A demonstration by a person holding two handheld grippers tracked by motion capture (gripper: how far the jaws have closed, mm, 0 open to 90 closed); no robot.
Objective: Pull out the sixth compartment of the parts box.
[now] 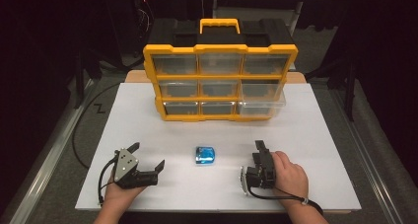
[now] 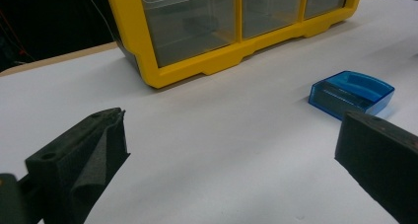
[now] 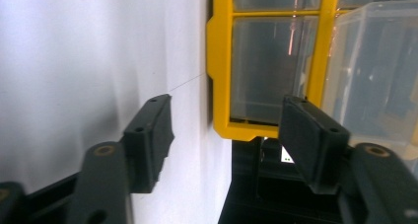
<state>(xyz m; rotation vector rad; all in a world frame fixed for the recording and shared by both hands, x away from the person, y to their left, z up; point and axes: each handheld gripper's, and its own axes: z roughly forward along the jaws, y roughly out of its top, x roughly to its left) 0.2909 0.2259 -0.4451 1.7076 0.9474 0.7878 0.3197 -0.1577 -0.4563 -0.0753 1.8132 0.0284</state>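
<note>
My left gripper (image 1: 148,157) and right gripper (image 1: 260,152) are both spread open, holding nothing, beside the small blue box (image 1: 205,155).

A small blue case (image 1: 205,155) lies flat on the white table (image 1: 148,120), alone in the open stretch in front of the yellow-framed drawer organizer (image 1: 219,81) and well apart from it. It is translucent blue plastic, low and roughly rectangular, with one long edge rounded into a soft curve and the other side straight. In the left gripper view the blue case (image 2: 351,93) shows a glossy, see-through top with a darker inside, its contents too dim to make out. It sits level on its broad face, nothing touching it.
</note>
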